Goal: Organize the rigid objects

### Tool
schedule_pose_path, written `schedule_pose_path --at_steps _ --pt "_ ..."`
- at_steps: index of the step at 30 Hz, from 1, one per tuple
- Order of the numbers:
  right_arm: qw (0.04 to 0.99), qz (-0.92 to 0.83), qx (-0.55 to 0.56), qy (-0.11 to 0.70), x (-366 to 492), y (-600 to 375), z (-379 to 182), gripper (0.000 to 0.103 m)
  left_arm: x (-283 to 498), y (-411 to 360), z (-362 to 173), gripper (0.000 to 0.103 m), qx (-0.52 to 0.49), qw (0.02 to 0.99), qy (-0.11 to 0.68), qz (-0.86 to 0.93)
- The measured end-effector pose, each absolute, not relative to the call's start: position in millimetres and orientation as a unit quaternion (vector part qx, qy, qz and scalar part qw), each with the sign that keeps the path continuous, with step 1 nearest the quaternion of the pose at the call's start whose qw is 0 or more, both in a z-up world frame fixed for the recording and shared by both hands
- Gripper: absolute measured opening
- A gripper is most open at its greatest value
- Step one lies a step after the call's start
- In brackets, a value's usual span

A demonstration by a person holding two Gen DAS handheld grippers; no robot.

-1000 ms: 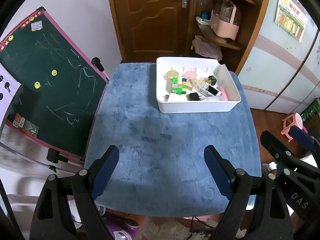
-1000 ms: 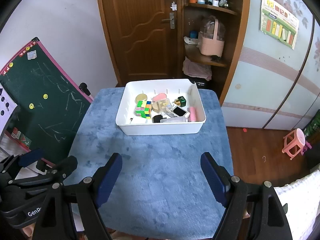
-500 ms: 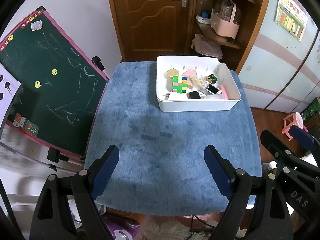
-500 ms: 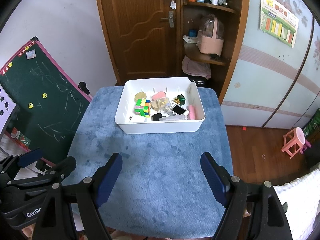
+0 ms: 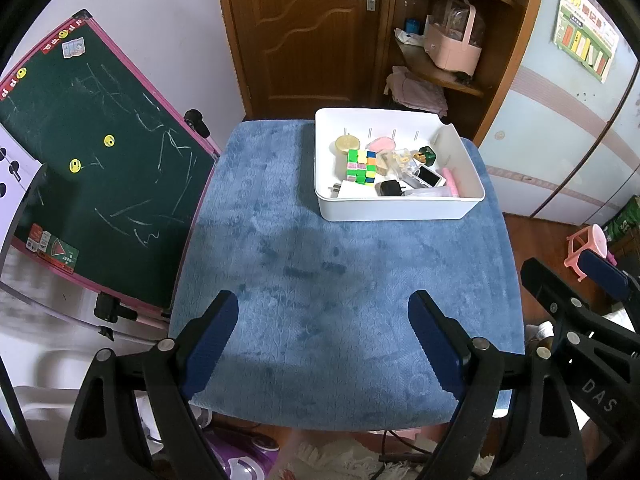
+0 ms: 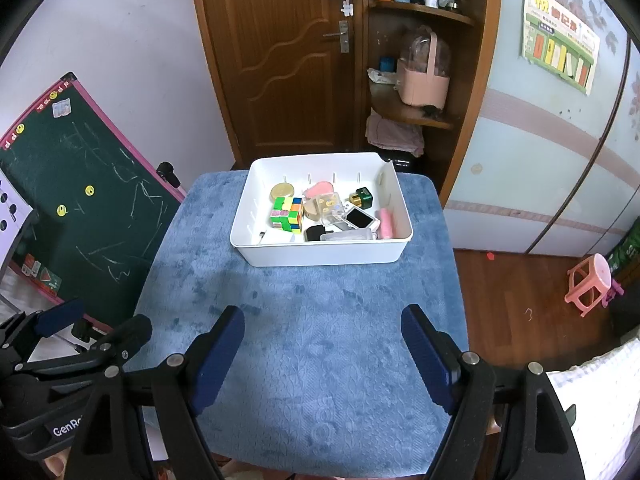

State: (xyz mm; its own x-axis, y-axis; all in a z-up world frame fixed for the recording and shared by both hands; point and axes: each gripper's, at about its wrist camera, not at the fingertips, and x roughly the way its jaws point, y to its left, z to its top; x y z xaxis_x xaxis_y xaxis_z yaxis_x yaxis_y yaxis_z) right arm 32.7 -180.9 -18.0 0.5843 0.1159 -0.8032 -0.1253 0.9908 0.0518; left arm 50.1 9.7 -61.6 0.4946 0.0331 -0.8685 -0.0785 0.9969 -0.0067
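Far left, around 9 o'clock off the tabletop (image 5: 352,280): green chalkboard (image 5: 92,160) leaning there, not part of the job. Left hand-held gripper (image 5: 323,316) down at 6 o'clock, jaws spread wide, nothing between them, just hovering over bare blue cloth. Same deal in the other view for the right hand-held gripper (image 6: 322,326): spread wide, empty, parked over the near edge.

Moving right, up at about 1 o'clock in the left wrist view (12 o'clock in the right one): white bin (image 6: 320,254) sitting on the tabletop with all the loose stuff inside. From its left to right: round gold tin (image 6: 282,191), colourful puzzle cube (image 6: 287,214), pink heart-ish thing (image 6: 319,190), clear plastic box (image 6: 327,204), black plug (image 6: 316,233), small phone-like gadget (image 6: 361,219), green block (image 6: 363,197), pink stick (image 6: 386,223) against the right wall. Bit of a jumble, pieces overlapping.

Progress guess: looks pretty much done, since no stray rigid bits visible anywhere on the cloth. Either wrapped up already, or the remaining work means tidying inside the bin. Can't tell which from here. Far right, 3 o'clock: pink stool (image 6: 592,286) on the floor.
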Motion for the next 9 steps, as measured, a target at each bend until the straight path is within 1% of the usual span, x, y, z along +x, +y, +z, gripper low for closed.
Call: schedule_pose_path --at_steps 9 --pt "0.890 0.068 -0.005 0.451 33.0 -181.0 -17.8 0.081 49.0 12.4 -63.9 0.089 -0.022 0.863 0.504 0.032"
